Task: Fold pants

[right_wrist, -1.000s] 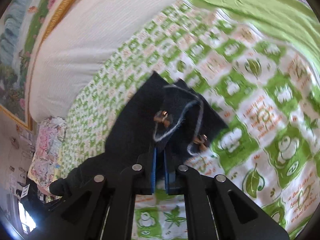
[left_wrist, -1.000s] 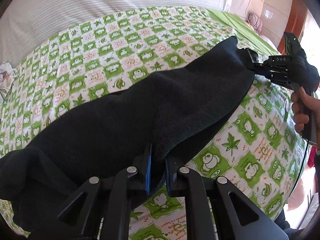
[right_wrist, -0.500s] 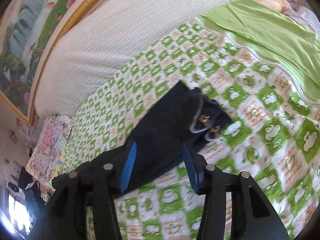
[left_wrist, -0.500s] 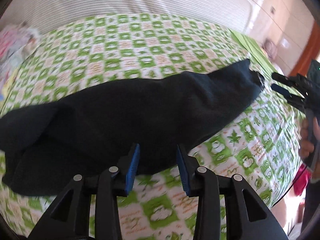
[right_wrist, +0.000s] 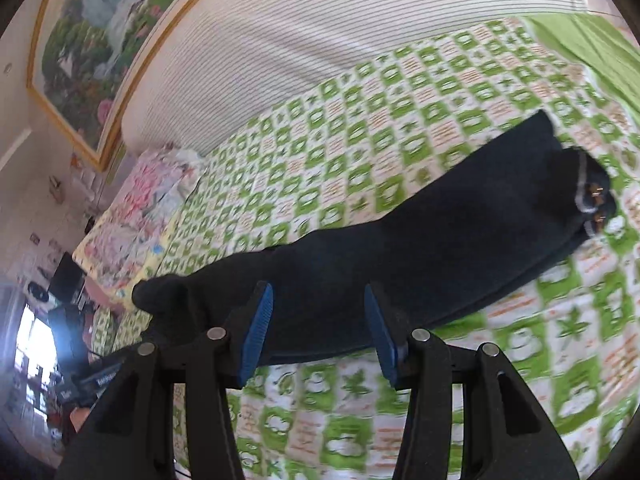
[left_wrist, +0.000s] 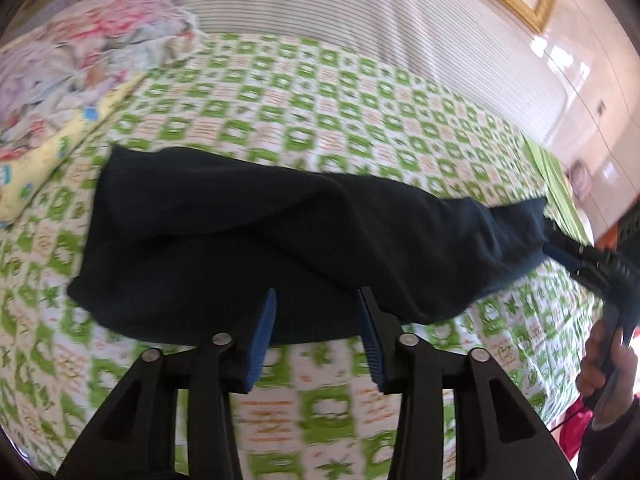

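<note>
Ahead of the claw spreads a bed sheet checked green and white. Beyond it stands a striped white headboard, a gold-framed landscape painting above. Left lies a floral quilt. Daylight enters at a window far left.

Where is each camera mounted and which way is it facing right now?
Left wrist: on the left claw, open, looking down at the dark pants on the green checked bedspread; the right claw and a hand show.
Right wrist: on the right claw, open, over the pants' near edge.
Both share pants, bedspread, striped headboard.
</note>
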Demonstrator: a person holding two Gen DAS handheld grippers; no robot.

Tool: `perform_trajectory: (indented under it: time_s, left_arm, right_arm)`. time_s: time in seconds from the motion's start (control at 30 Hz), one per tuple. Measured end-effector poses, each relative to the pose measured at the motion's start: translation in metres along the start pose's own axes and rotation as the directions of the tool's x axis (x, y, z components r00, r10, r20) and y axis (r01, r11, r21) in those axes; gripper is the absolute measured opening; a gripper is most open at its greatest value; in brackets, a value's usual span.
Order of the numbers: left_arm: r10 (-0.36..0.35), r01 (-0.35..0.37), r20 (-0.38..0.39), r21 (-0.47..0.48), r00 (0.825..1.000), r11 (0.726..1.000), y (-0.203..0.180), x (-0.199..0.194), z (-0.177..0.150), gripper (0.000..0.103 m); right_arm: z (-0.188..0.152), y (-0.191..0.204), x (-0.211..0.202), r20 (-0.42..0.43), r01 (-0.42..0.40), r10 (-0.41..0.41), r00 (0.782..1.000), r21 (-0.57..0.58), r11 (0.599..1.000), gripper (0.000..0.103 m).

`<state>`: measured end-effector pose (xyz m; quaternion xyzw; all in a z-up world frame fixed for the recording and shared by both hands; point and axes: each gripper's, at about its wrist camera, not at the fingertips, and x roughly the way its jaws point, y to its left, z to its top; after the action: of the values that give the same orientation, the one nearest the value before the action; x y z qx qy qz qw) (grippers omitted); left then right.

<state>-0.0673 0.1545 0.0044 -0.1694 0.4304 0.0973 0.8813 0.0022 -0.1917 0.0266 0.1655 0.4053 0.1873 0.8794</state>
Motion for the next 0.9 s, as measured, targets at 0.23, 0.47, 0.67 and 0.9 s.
perform_trajectory:
  time_s: [0.23, 0.47, 0.67, 0.9]
  left_arm:
    - [0.057, -0.053, 0.044, -0.082, 0.997, 0.995, 0.041, -0.018, 0.002, 0.048]
    - [0.114, -0.103, 0.061, -0.158, 0.992, 0.982, 0.078, -0.022, 0.008, 0.058]
    - [0.138, -0.122, 0.092, -0.166, 0.986, 0.979, 0.096, -0.02, 0.026, 0.064]
    - [0.096, -0.087, 0.064, -0.135, 0.993, 0.987, 0.102, 0.005, 0.045, 0.063]
  right_arm:
    - [-0.017, 0.047, 0.038, -0.091, -0.063, 0.055, 0.994, -0.081, 0.995, 0.05]
    - [-0.032, 0.088, 0.073, -0.168, -0.119, 0.092, 0.981, -0.161, 0.98, 0.064]
    - [-0.041, 0.12, 0.11, -0.245, -0.153, 0.094, 0.965, -0.234, 0.96, 0.064]
    - [-0.056, 0.151, 0.148, -0.296, -0.159, 0.055, 0.954, -0.338, 0.928, 0.064]
